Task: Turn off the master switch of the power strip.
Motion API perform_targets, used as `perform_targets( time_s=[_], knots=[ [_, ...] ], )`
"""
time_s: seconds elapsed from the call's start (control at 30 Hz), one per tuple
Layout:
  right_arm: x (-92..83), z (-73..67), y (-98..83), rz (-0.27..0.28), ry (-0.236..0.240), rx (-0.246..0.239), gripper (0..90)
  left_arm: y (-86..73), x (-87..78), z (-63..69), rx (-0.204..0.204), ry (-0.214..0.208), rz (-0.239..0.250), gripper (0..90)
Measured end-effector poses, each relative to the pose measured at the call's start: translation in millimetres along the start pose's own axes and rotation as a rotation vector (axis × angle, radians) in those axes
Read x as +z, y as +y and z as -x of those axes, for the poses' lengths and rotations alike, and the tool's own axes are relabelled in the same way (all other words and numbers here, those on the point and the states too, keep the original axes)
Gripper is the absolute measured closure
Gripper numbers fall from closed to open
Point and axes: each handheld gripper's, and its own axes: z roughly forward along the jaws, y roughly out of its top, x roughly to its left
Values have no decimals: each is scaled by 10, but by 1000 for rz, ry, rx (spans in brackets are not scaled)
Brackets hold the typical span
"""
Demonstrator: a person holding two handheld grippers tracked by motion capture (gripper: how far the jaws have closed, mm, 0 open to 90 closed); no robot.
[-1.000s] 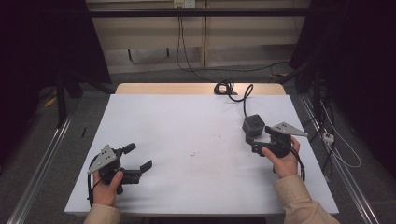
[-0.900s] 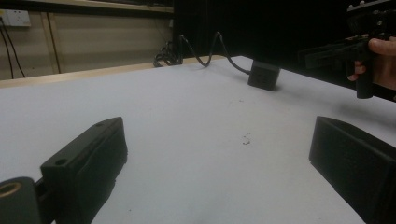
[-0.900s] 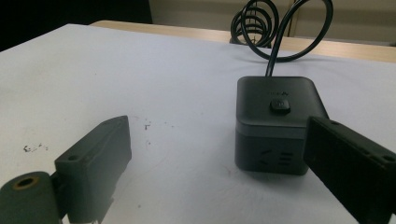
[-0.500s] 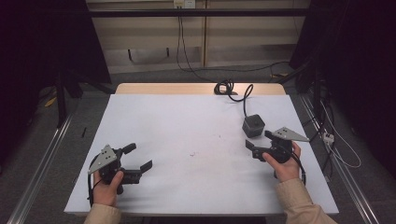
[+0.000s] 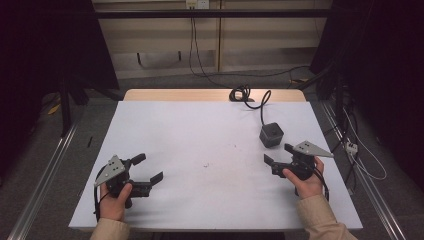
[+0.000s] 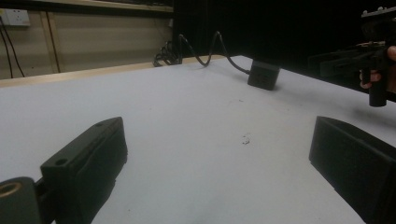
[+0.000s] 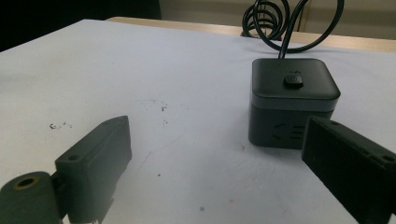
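I hold the right gripper [image 5: 278,155] near the counter's [image 5: 200,135] right edge, jaws spread wide and gripping nothing. The black cube [image 5: 271,134] sits on the counter just beyond them, toward the far right corner, not touching either jaw; in the right gripper view the cube [image 7: 292,100] stands behind the right-hand jaw, with a small button on top. Its black cable [image 5: 255,100] runs to the counter's far edge and coils there. My left gripper [image 5: 148,169] rests near the near left corner, jaws also wide apart and empty.
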Motion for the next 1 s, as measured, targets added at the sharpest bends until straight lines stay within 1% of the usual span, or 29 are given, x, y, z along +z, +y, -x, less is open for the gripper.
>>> perform_targets(
  time_s=[0.33,0.47,0.57,1.0],
  knots=[
    [-71,-40,-57,1,14,-9,89,-1,2,-2,-1,-1,-1,38],
    [-83,-58,-71,3,17,-6,92,0,-9,-6,-3,4,3,38],
    [-93,-69,-85,2,22,-13,92,-1,-11,-6,-2,5,2,38],
    [-178,-75,-146,2,21,-15,92,3,-20,0,-1,8,4,38]
  ],
)
